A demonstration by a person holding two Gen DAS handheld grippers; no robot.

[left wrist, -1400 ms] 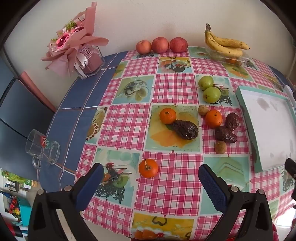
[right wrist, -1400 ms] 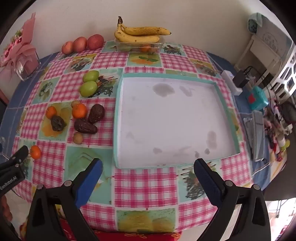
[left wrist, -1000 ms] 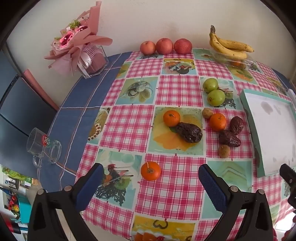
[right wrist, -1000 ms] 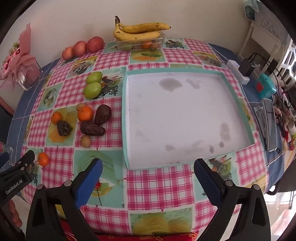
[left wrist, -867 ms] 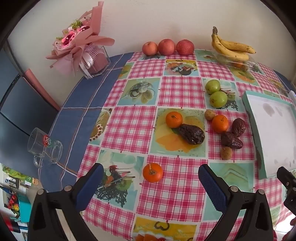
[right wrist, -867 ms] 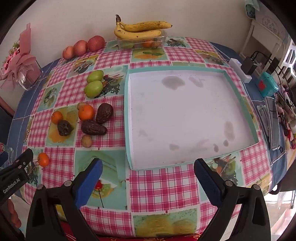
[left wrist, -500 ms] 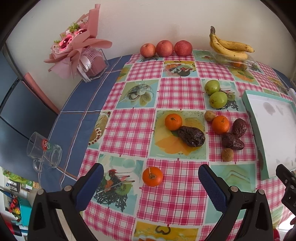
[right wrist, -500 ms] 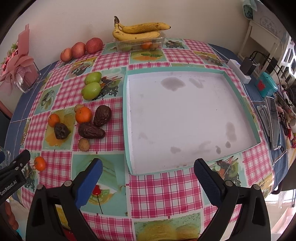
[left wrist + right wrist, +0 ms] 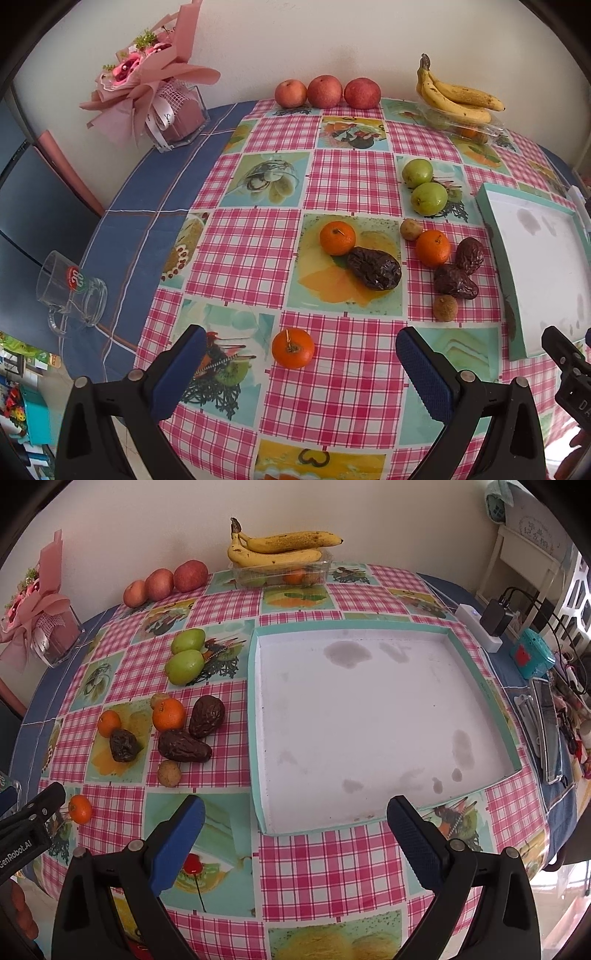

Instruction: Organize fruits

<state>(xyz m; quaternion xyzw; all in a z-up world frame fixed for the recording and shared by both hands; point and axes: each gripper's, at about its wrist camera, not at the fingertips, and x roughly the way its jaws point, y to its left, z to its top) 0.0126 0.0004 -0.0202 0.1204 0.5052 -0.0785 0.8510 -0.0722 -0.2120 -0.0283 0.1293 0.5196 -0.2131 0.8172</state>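
Three red apples [image 9: 327, 91] sit in a row at the far edge of the bench [image 9: 258, 258], against the wall. Two green fruits [image 9: 423, 186] lie touching each other further in. Three oranges are out loose: one orange [image 9: 293, 348] alone near the front edge, a second orange [image 9: 337, 237] touching a dark wrinkled fruit [image 9: 373, 268], and a third orange [image 9: 433, 248] beside two more dark wrinkled fruits [image 9: 460, 271]. Two small brown round fruits [image 9: 445, 307] lie at either end of that cluster. A bunch of bananas [image 9: 280, 550] rests on top of a clear plastic box [image 9: 282, 574], which holds an orange fruit and other pieces too blurred to name. The shallow teal-rimmed tray [image 9: 253, 709] has nothing in it; only grey stains mark its white floor. A glass mug [image 9: 70, 291] and a pink bouquet [image 9: 147, 85] stand on the blue cloth.

The left tongs [image 9: 295, 363] are spread wide and released, gripping nothing, with the lone orange lying between the fingers' line of sight. The right tongs [image 9: 295, 836] are equally wide, released, hovering by the tray's near rim.
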